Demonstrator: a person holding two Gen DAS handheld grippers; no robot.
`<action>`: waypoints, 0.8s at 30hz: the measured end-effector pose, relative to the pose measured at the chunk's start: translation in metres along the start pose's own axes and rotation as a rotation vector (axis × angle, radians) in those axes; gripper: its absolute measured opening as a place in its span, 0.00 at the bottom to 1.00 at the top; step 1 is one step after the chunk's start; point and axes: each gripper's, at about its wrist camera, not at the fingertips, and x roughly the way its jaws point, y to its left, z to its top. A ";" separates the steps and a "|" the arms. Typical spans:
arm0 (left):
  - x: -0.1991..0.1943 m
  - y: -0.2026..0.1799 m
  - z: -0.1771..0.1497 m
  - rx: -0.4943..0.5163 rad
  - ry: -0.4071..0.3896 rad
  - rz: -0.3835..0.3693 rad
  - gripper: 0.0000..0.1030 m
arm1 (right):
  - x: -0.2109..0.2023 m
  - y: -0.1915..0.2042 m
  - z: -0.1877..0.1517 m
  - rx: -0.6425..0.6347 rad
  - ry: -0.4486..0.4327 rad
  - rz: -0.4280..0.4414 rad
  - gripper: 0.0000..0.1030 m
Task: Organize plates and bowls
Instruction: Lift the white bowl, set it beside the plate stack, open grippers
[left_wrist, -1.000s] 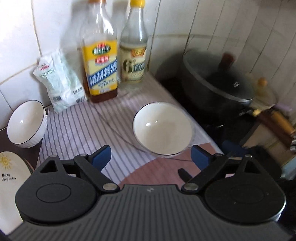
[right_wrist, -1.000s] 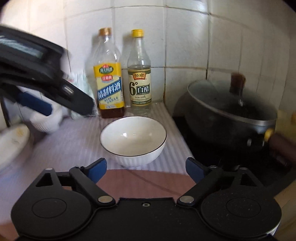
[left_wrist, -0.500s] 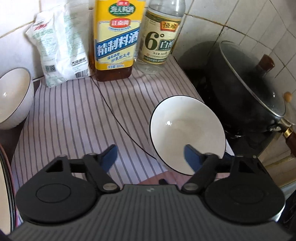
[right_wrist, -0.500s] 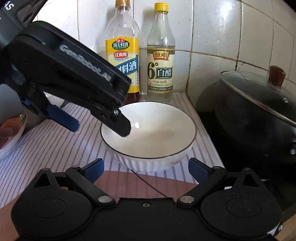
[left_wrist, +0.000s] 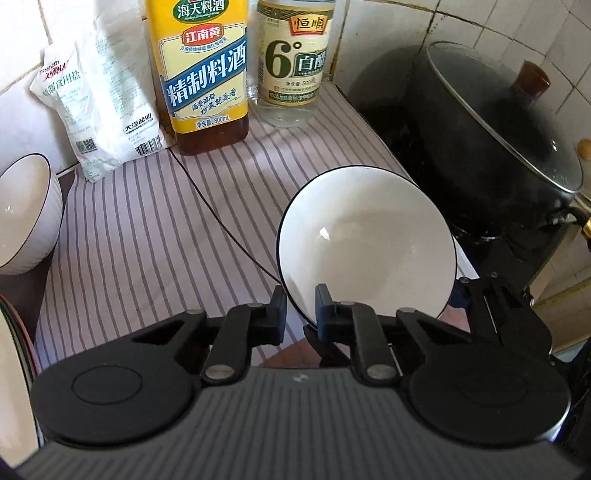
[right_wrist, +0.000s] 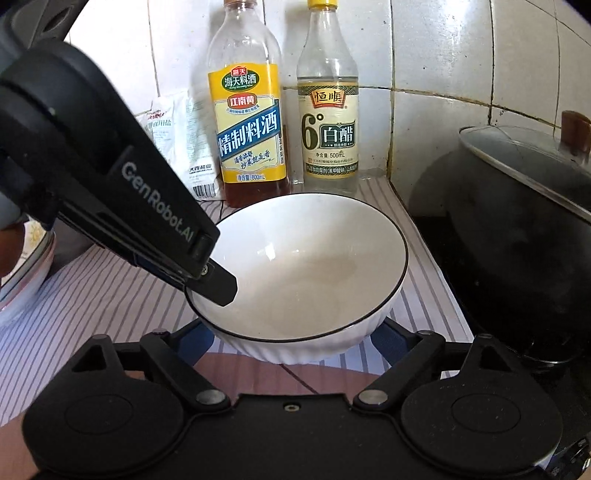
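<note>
Left gripper (left_wrist: 300, 306): jaws were closing on the near rim of the white ceramic bowl with a thin dark rim line (left_wrist: 365, 240), one finger inside, one outside, rim between them. Judged a thin pinch on glazed ware; the bowl could pivot or slip out if lifted fast, cause being one-point hold on a smooth wall.

Bowl sat on the striped cloth over the desk (left_wrist: 147, 240), at 3 o'clock of the cloth, hard by the black lidded pot (left_wrist: 498, 155). A swing toward 3 o'clock risked knocking the pot. The two glass bottles with yellow labels (left_wrist: 207, 74) stood at 12 o'clock, clear of it.

Bowl looked empty, clean, glossy, ribbed outside, upright.

Right gripper (right_wrist: 291, 332): jaws wide and closing slightly, straddling the bowl's near side; contact could not be told. Two grippers crowding one bowl risked a clash.
</note>
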 end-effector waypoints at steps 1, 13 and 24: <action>-0.002 0.000 -0.001 0.004 0.000 -0.002 0.14 | -0.001 -0.001 0.000 0.010 0.002 0.006 0.91; -0.042 0.022 -0.019 0.009 0.008 -0.006 0.14 | -0.027 0.030 0.003 -0.026 -0.045 0.019 0.90; -0.093 0.052 -0.028 0.030 -0.035 0.050 0.14 | -0.046 0.075 0.026 -0.081 -0.088 0.053 0.90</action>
